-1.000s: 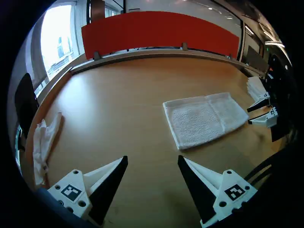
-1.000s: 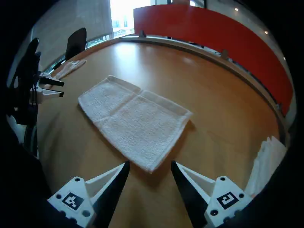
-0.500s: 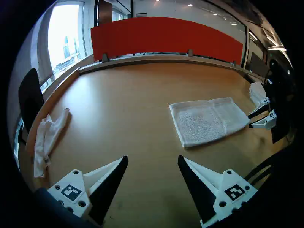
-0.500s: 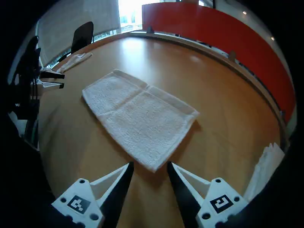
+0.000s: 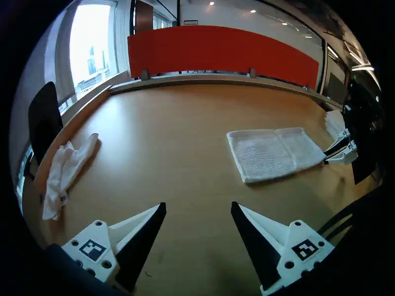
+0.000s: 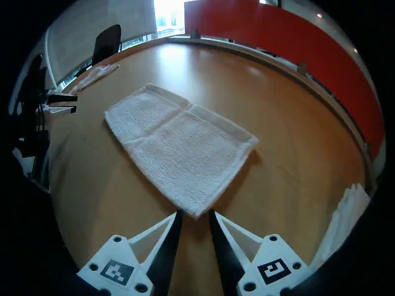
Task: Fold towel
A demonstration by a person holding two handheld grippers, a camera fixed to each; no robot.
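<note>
Lying flat on the table (image 6: pixel 296 148), the towel (image 6: pixel 180 148) sits just ahead of the right gripper (image 6: pixel 194 214), and its near corner points at 6 o'clock, straight into the gap between that gripper's fingers. The jaws stand only narrowly apart on either side of the corner. A sliver of table shows between them, so I judge they are not yet pressing on the cloth.

In the right gripper view the towel's long axis runs from about 10 o'clock to 4 o'clock. A seam or fold line crosses it toward the far end, which suggests it is already doubled once.

The step in hand looks like taking hold of the near corner for the next fold. That calls for pinching the corner firmly, lifting it, and carrying it over toward the far end at 10 o'clock without dragging the rest.

The left gripper (image 5: pixel 198 204) hangs over bare table with its jaws spread wide. In the left gripper view the towel lies well apart at 2 o'clock, so this gripper would have to come across to help.

A crumpled cloth (image 5: pixel 66 170) lies at 9 o'clock near the table's edge.
</note>
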